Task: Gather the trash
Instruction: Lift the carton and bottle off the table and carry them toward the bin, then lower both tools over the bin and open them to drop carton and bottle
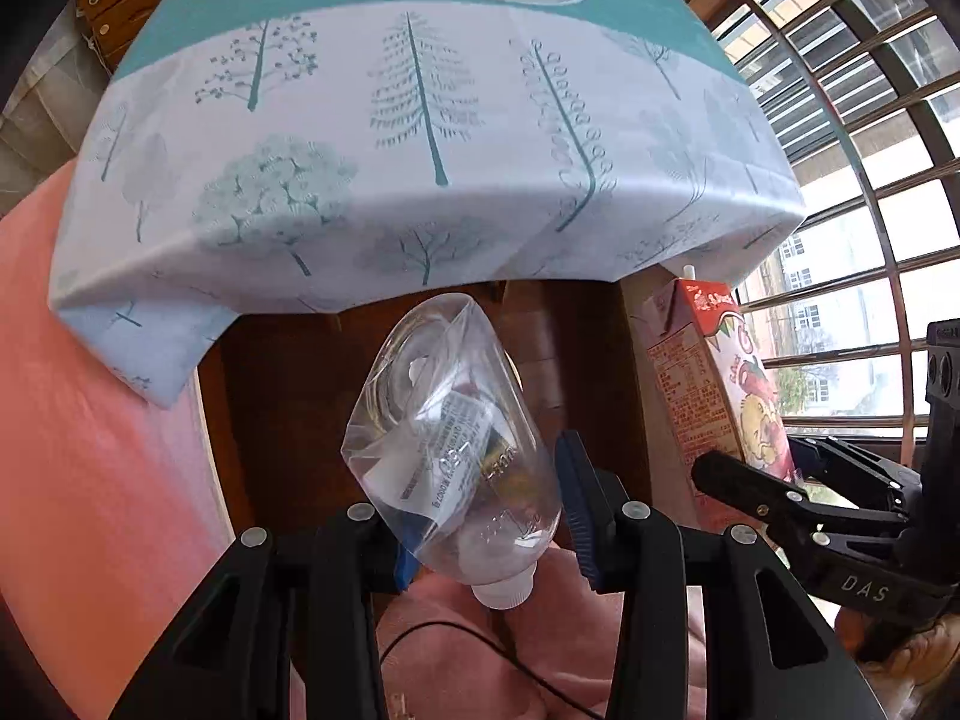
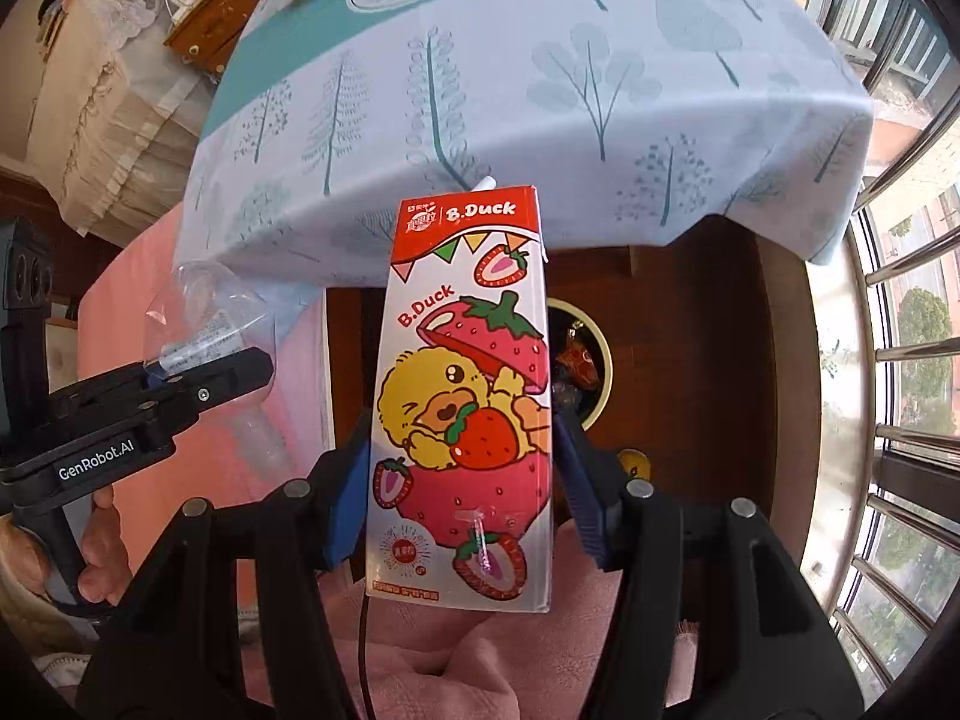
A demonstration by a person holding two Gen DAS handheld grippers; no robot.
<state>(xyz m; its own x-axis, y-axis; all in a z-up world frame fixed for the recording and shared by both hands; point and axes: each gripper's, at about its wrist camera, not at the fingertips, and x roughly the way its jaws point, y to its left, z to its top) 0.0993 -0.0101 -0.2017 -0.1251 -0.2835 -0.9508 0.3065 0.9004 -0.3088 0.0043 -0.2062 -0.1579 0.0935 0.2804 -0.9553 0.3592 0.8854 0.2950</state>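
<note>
- Your left gripper (image 1: pixel 486 534) is clamped on a clear plastic bottle (image 1: pixel 447 438), its blue pads pressing both sides; the bottle hangs tilted with its white cap pointing down toward you, off the table and below the edge of the tree-print tablecloth (image 1: pixel 372 138).
- Your right gripper (image 2: pixel 462 486) is closed on a strawberry drink carton (image 2: pixel 465 396), held upright with its straw end up, also clear of the table.
- Behind the carton, down on the dark floor, sits a round bin (image 2: pixel 603 372) that already holds wrappers.
- You look to be mid-carry: both pieces picked, neither dropped yet.
- Next, bring each piece over the bin's mouth before letting go; the carton is nearer, so it likely goes first.
</note>
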